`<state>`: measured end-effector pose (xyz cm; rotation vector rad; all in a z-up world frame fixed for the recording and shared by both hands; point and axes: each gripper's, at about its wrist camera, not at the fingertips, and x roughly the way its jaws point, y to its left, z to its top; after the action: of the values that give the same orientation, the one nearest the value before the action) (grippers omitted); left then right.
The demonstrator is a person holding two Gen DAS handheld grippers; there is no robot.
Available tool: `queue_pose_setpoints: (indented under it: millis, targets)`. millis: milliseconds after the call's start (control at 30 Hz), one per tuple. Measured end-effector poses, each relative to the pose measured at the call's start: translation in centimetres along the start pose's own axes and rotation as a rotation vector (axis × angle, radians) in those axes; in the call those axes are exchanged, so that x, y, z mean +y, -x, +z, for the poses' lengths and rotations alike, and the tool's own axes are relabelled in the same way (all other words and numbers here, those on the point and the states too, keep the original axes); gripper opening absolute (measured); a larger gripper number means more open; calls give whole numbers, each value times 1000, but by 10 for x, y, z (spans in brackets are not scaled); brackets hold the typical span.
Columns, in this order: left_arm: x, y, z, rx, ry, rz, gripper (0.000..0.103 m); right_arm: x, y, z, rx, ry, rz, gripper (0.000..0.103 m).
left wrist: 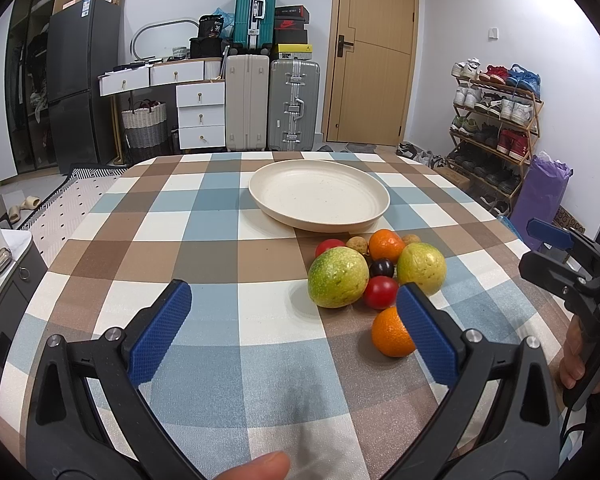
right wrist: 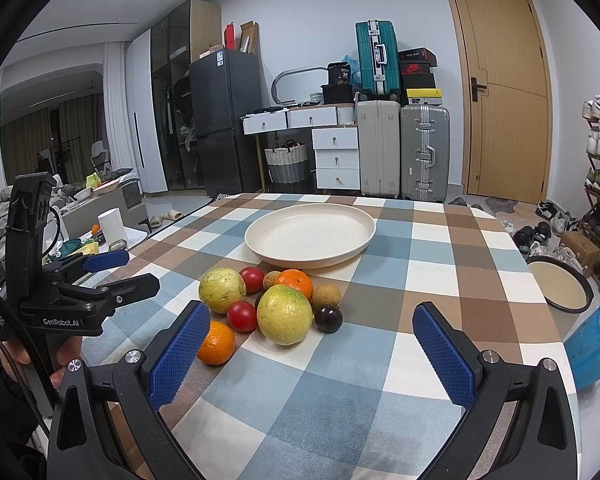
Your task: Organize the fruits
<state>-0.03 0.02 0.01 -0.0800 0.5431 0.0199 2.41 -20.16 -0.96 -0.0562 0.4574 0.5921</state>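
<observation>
Both my tools, left tool [left wrist: 294, 300] and right tool [right wrist: 312, 324], gape empty. Fruits [right wrist: 276, 300] cluster beside the bare plate [right wrist: 260, 240], ready for loading.

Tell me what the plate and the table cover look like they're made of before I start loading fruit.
Plate: cream, matte and faintly speckled, with ridged rings inside the rim; it could be stoneware or a wheat-straw type plastic, the look leaves that open.
Table cover: woven fabric in blue, brown and white checks, with a visible weave grain and no gloss; it drapes over the table edge.
</observation>
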Motion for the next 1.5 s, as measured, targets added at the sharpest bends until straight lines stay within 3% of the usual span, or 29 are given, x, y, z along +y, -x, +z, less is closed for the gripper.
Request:
queue_pose_setpoints:
  millis: [1233, 1500]
  targets:
    - [1, -1, 2, -2, 1, 0, 102, -1, -2, 0, 11, -4, -6, 103]
    - [2, -2, 4, 13, 15, 12, 102, -4, -15, 0, 72, -19, -12, 103]
